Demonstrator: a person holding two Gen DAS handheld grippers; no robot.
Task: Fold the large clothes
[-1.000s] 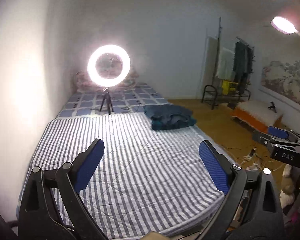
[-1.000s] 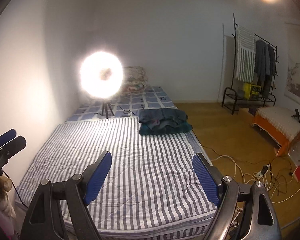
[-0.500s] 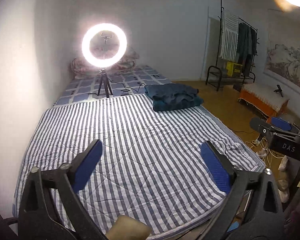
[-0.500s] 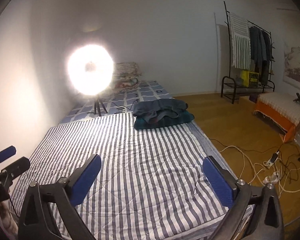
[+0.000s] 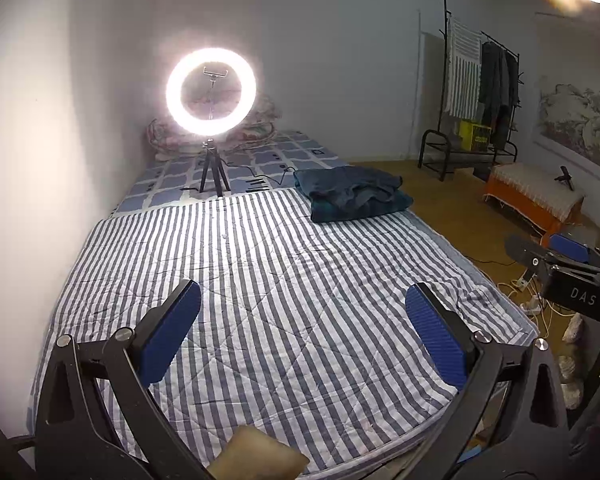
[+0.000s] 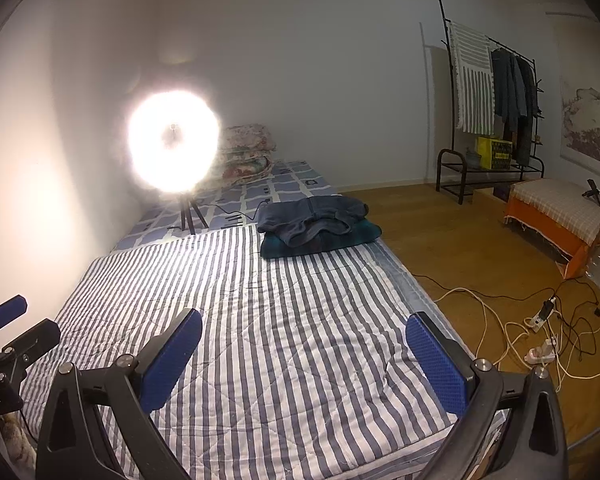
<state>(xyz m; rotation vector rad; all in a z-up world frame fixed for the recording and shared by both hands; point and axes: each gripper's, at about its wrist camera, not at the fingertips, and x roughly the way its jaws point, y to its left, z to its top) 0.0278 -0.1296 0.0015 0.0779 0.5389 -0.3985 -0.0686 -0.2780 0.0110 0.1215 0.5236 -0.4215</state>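
A pile of folded dark blue and teal clothes lies at the far right side of the striped bed cover; it also shows in the right wrist view. My left gripper is open and empty above the near end of the bed. My right gripper is open and empty, also above the near end, far from the pile. The right gripper's tip shows at the right edge of the left wrist view, and the left gripper's tip at the left edge of the right wrist view.
A lit ring light on a tripod stands on the bed beyond the striped cover, with pillows behind it. A clothes rack, an orange bench and cables with power strips are on the wooden floor to the right.
Both grippers have tilted and shifted slightly, so the bed and the clothes pile sit a little differently in view. Both stay open and empty.
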